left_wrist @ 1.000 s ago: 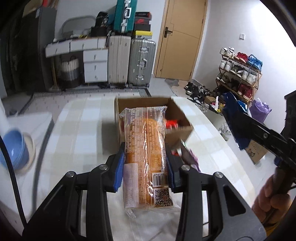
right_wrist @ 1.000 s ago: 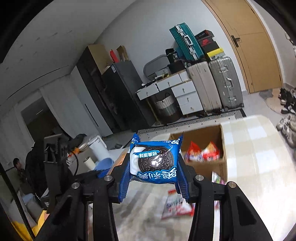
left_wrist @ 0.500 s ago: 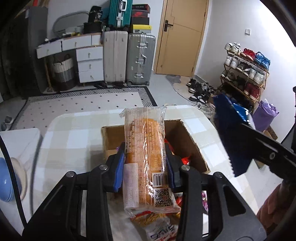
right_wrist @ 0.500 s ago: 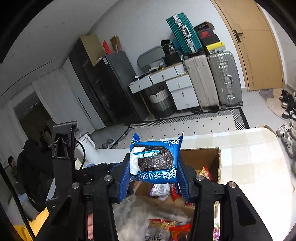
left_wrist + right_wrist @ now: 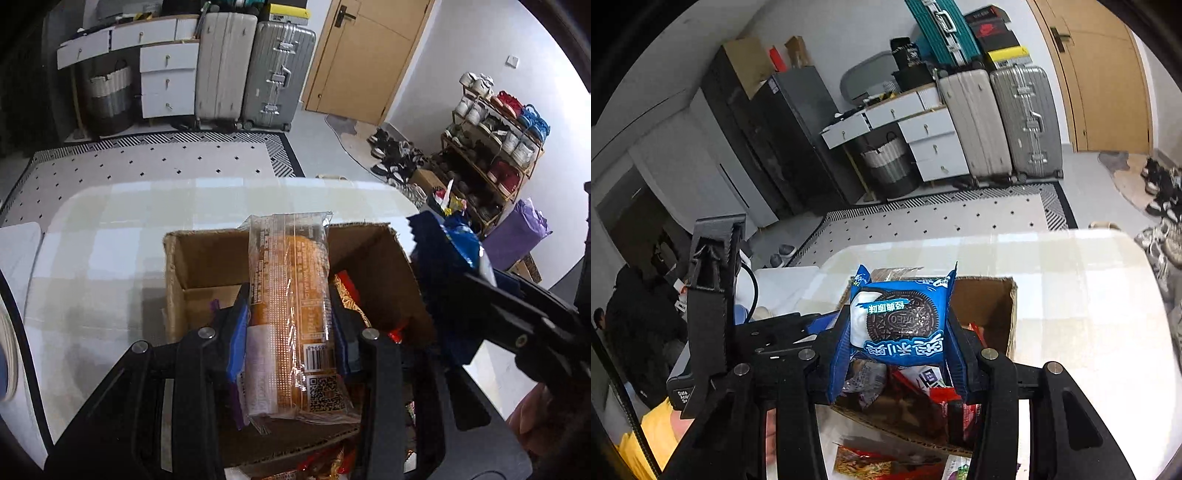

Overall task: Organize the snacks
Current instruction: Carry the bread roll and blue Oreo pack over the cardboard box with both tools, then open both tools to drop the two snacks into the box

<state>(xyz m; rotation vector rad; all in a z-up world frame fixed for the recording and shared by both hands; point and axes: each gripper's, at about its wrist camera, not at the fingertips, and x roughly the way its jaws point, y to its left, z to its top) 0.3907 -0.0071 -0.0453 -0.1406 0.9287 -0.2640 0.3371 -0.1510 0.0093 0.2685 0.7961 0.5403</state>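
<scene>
Over the near end of the cardboard box, one bread packet is clamped lengthwise in the left hand-held gripper; one Oreo pack is clamped in the right hand-held gripper. Each is best lowered inside the walls before being released, one at a time, so the grippers are not fouled. Counted: two held packs, one box on the desk; snacks inside overlap, count unclear. Two suitcases are seen beyond.

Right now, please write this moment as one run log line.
left tongs: shut on bread | right tongs: shut on Oreo | both above box
</scene>
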